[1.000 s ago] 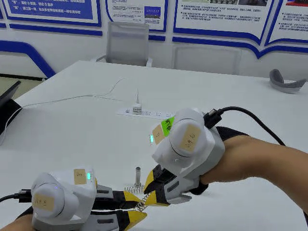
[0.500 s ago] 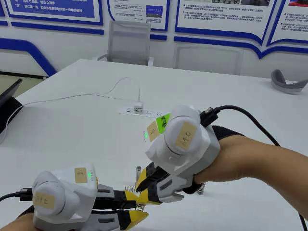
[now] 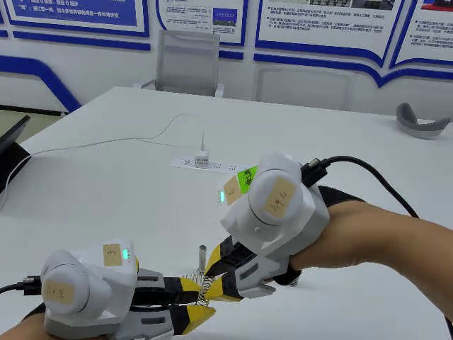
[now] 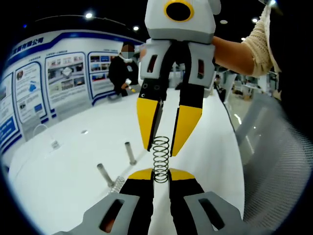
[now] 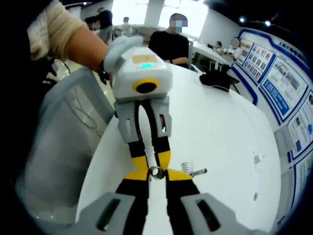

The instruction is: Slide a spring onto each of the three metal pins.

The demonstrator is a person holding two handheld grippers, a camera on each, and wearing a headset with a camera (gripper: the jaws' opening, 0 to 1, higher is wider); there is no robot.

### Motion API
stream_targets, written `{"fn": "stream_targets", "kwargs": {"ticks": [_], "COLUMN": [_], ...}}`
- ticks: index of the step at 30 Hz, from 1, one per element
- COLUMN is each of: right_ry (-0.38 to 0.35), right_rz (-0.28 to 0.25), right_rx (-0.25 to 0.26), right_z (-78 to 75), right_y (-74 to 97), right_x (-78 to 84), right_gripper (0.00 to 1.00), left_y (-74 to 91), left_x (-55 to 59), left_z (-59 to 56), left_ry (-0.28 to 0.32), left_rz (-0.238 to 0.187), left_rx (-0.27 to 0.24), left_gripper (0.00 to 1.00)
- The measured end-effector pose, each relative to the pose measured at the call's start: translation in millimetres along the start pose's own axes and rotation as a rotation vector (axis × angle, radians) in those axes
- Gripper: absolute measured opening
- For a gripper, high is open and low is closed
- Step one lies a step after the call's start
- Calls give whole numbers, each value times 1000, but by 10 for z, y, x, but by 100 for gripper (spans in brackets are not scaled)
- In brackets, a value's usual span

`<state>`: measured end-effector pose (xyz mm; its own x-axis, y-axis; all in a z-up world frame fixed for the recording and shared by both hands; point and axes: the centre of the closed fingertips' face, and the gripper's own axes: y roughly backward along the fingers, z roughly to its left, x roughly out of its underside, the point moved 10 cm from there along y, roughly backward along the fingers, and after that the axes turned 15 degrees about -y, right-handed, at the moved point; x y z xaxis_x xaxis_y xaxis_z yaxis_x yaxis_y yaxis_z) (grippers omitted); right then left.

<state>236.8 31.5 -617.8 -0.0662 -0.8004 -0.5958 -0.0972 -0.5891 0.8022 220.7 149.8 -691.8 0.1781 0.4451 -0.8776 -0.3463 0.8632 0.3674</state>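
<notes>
A small steel spring [image 4: 161, 159] stands between the two grippers near the table's front edge. My left gripper [image 4: 160, 177] is shut on its lower end. My right gripper [image 4: 161, 147] comes in from the opposite side, its yellow fingertips [image 4: 148, 122] pressed against the spring's upper end. In the head view the spring [image 3: 206, 289] bridges the left gripper [image 3: 197, 303] and the right gripper [image 3: 211, 278]. Two upright metal pins [image 4: 130, 152] [image 4: 103, 175] stand just beyond, with a loose spring [image 4: 117, 183] lying beside the nearer one. In the right gripper view the spring [image 5: 156, 172] shows end-on.
A white power strip [image 3: 202, 164] with a charger and cable lies mid-table. A grey chair [image 3: 187, 64] stands behind the table, a grey band [image 3: 421, 120] rests at the far right, and a dark screen [image 3: 10, 156] sits at the left edge. A mesh chair back [image 4: 274, 161] is close by.
My right gripper swung a little left, then came back right, staying at the spring. The left gripper has held almost still with the spring in it.
</notes>
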Motion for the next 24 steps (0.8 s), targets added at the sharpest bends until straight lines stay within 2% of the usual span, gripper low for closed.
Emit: {"fn": "stream_targets", "kwargs": {"ticks": [10, 24], "right_ry": [-36, -54], "right_rz": [-31, -36], "right_rx": [-24, -12], "right_z": [20, -6], "right_y": [-11, -1], "right_x": [-37, -52], "right_gripper": [12, 12], "left_y": [4, 46], "left_x": [-7, -13], "left_z": [0, 38], "left_ry": [-1, 4], "left_rz": [-4, -12], "left_rx": [-2, -29], "left_gripper": [11, 13]}}
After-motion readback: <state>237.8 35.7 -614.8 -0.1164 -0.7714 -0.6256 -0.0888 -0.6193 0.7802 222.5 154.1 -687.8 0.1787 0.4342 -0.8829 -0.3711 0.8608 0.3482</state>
